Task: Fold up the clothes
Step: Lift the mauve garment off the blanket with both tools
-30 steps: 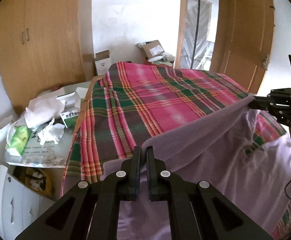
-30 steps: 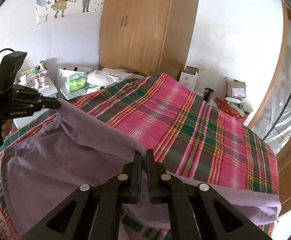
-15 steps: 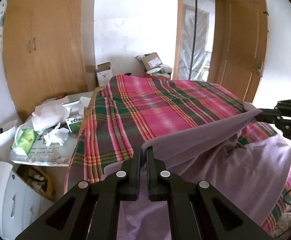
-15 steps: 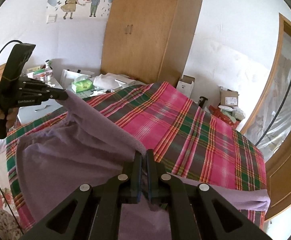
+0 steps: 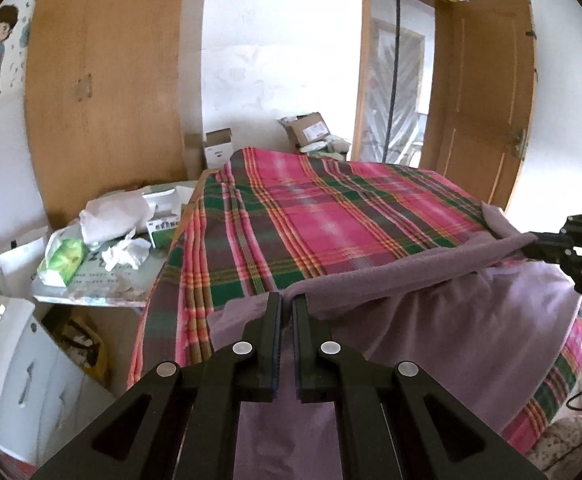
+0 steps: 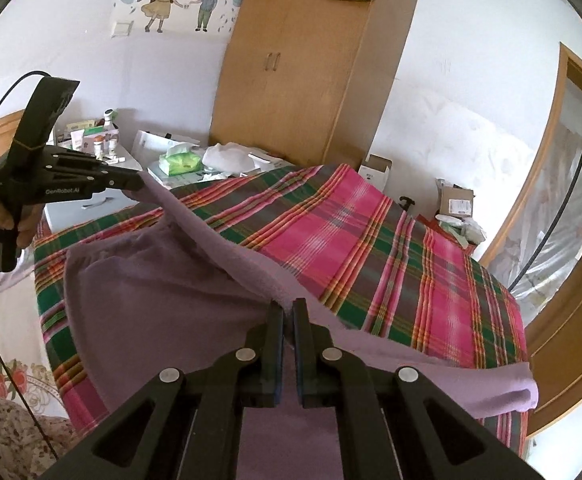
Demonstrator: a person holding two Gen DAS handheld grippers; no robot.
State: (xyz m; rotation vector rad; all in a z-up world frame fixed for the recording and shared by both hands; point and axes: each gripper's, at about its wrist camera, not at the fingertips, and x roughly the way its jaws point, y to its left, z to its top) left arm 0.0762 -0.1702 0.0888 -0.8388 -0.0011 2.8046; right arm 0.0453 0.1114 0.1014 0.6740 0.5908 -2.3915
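A lilac garment (image 5: pixel 443 320) hangs stretched between both grippers above a bed with a pink and green plaid cover (image 5: pixel 331 216). My left gripper (image 5: pixel 286 300) is shut on one end of its top edge. In the right wrist view, my right gripper (image 6: pixel 287 306) is shut on the other end of that edge, and the garment (image 6: pixel 151 296) droops onto the plaid cover (image 6: pixel 371 240). Each view shows the other gripper: the right gripper (image 5: pixel 531 238) at the right, the left gripper (image 6: pixel 137 182) at the left, held in a hand (image 6: pixel 9 220).
A cluttered side table (image 5: pixel 103 272) with tissues and a green pack stands left of the bed. A wooden wardrobe (image 6: pixel 311 64) rises behind it, with cardboard boxes (image 5: pixel 311 130) by the far wall. A wooden door (image 5: pixel 487 96) stands open at the right. A white cabinet (image 5: pixel 31 376) is near left.
Both grippers have risen with the garment's top edge, lifting more of the cloth off the bed. The views tilt upward, showing more wall and wardrobe.
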